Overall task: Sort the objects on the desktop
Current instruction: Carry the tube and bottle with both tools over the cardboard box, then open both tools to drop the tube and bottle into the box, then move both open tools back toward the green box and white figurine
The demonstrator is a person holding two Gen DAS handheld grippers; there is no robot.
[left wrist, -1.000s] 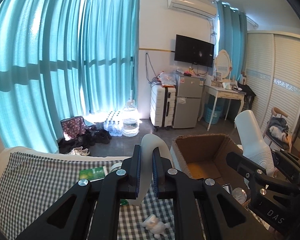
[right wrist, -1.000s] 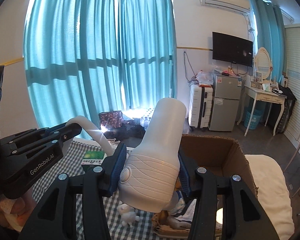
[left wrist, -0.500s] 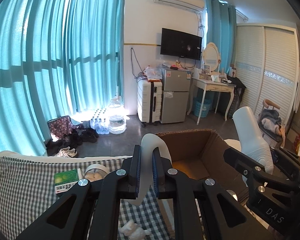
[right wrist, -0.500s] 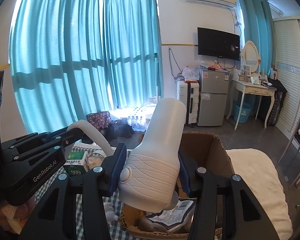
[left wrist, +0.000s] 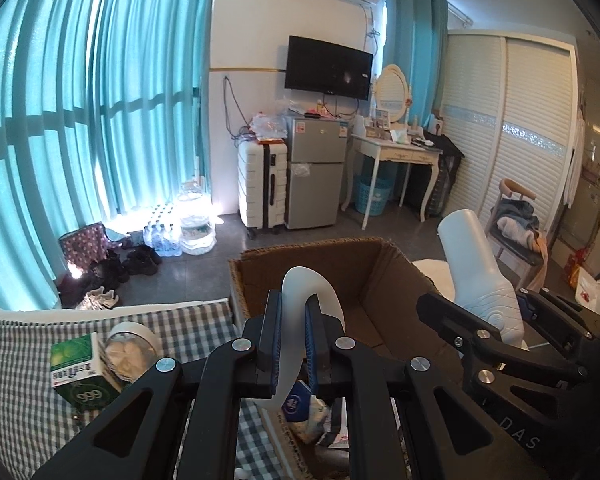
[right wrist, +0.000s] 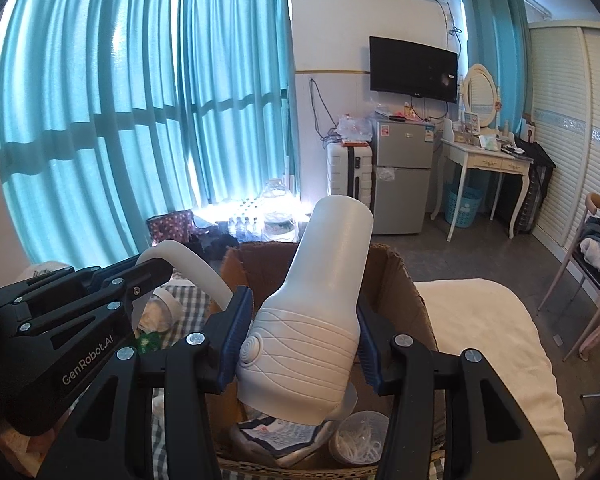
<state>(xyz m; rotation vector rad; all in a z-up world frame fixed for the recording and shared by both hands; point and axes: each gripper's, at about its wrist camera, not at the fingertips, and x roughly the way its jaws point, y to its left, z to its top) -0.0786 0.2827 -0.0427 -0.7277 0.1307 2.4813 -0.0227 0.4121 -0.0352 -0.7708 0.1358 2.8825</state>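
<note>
L gripper (left wrist: 290,344) pinches curved white band (left wrist: 315,292); R gripper (right wrist: 300,340) clamps white massager body (right wrist: 311,320), both above cardboard box (left wrist: 319,252); green box (left wrist: 78,368) at 9 o'clock.

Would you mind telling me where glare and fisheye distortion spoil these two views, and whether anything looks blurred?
Left wrist view: sunlight blows out the floor under the curtains; the wardrobe bows; the left gripper is sharp. Right wrist view: similar glare behind the white device; dark corners; no obvious motion blur.
</note>
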